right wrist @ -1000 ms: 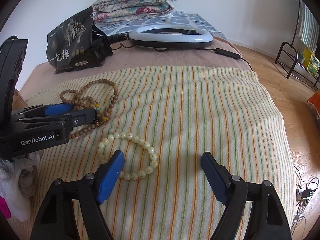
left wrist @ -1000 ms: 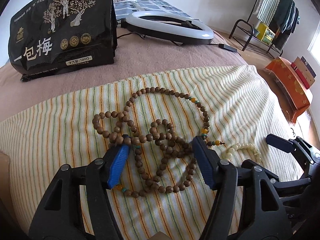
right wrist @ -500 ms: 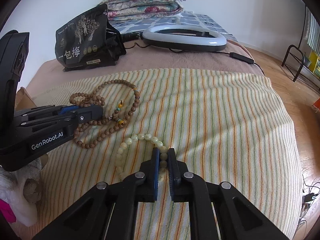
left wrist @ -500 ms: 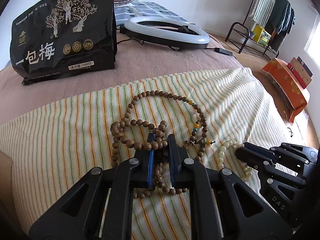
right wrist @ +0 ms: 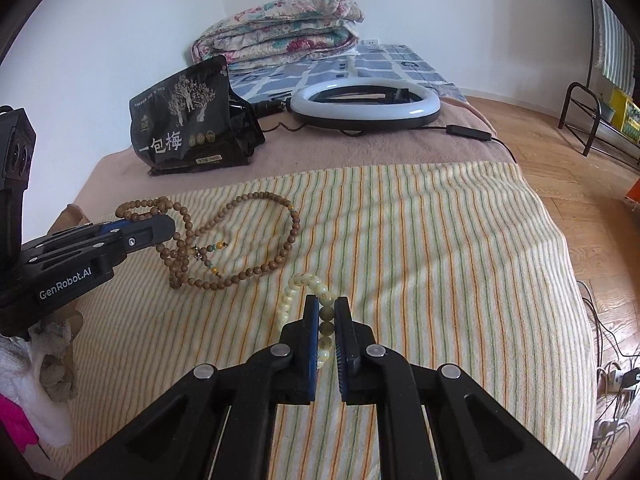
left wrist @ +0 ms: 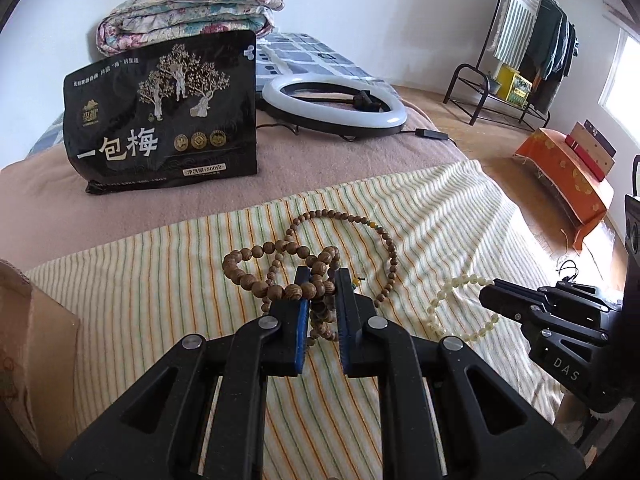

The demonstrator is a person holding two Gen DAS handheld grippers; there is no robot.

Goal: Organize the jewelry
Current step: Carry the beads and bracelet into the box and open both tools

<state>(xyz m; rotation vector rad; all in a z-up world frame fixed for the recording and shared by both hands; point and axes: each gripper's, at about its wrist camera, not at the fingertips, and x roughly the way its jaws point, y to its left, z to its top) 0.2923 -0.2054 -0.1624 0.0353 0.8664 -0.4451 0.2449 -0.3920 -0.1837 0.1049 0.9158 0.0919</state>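
Note:
A long brown wooden bead necklace (left wrist: 320, 256) lies in loops on the striped towel (left wrist: 160, 280); it also shows in the right wrist view (right wrist: 256, 240). My left gripper (left wrist: 322, 280) is shut on a bunch of its beads and lifts part of the strand. A cream bead bracelet (right wrist: 304, 284) lies to the right; it also shows in the left wrist view (left wrist: 456, 296). My right gripper (right wrist: 326, 308) is shut on the bracelet's near side, raising it off the towel.
A black snack bag (left wrist: 164, 120) stands on the brown blanket behind the towel. A ring light (left wrist: 332, 104) lies beyond it, with folded quilts (right wrist: 280, 28) at the back. A cardboard box edge (left wrist: 24, 320) is at the left. The bed edge drops to wooden floor on the right.
Both grippers closed from open a second ago, the left on the wooden beads, the right on the bracelet. Since then both have lifted and tilted up, pulling the strands off the towel.

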